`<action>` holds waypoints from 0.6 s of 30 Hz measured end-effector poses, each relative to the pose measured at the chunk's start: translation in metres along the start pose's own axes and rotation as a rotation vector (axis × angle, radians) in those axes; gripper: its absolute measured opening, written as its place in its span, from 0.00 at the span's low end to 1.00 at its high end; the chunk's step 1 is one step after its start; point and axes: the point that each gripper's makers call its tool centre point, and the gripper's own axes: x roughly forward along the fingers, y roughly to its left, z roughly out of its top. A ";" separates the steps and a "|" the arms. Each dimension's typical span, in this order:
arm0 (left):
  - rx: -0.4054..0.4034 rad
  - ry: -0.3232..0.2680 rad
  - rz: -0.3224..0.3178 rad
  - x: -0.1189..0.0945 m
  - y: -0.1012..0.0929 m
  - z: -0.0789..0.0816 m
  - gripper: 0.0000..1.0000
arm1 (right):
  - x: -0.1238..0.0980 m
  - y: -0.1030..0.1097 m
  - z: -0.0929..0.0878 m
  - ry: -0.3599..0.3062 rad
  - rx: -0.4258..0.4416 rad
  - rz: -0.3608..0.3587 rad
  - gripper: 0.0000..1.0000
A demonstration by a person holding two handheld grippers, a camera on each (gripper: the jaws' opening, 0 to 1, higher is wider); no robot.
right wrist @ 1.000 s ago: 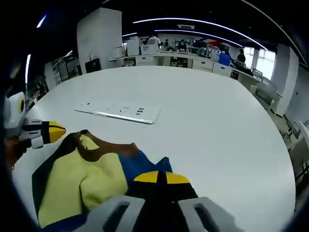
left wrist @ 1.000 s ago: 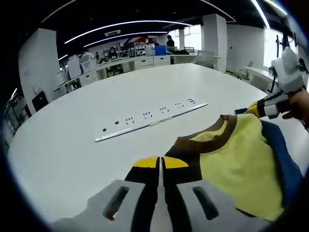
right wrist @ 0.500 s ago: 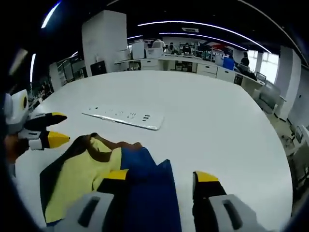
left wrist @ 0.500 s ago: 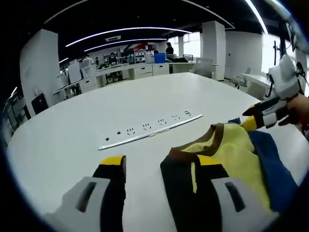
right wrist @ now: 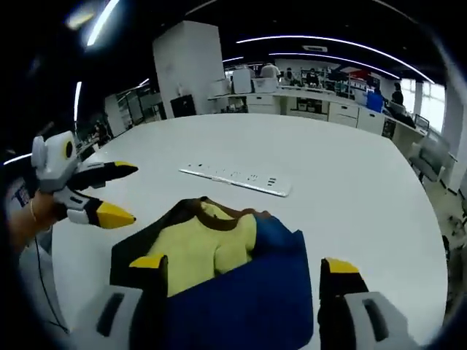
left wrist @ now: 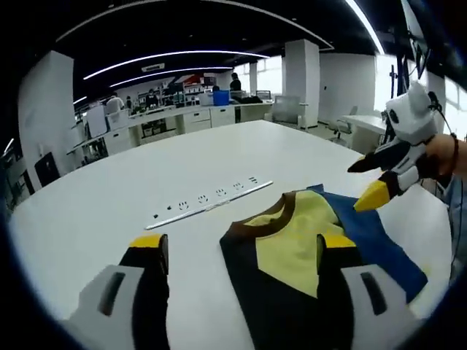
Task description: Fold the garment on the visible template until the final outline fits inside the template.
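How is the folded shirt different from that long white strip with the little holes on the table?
The shirt is yellow, blue and dark with a brown collar; the power strip is plain white. The shirt is soft, wide and bunched in folds; the power strip is thin, straight and stiff-looking. The shirt lies nearer both grippers, the strip beyond it. Both rest on the white table.

White power strip (left wrist: 211, 202) on white table (left wrist: 87, 211); office desks (left wrist: 182, 117) behind.
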 end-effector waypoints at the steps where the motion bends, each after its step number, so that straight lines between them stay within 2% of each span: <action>1: 0.002 -0.004 -0.007 -0.004 -0.002 -0.001 0.85 | -0.002 0.003 -0.001 0.000 0.004 0.007 0.87; 7: -0.011 -0.012 -0.049 -0.031 -0.015 -0.012 0.87 | -0.026 0.036 -0.023 0.023 -0.046 0.078 0.86; 18: 0.063 -0.004 -0.109 -0.074 -0.050 -0.034 0.83 | -0.061 0.079 -0.063 0.063 -0.117 0.182 0.78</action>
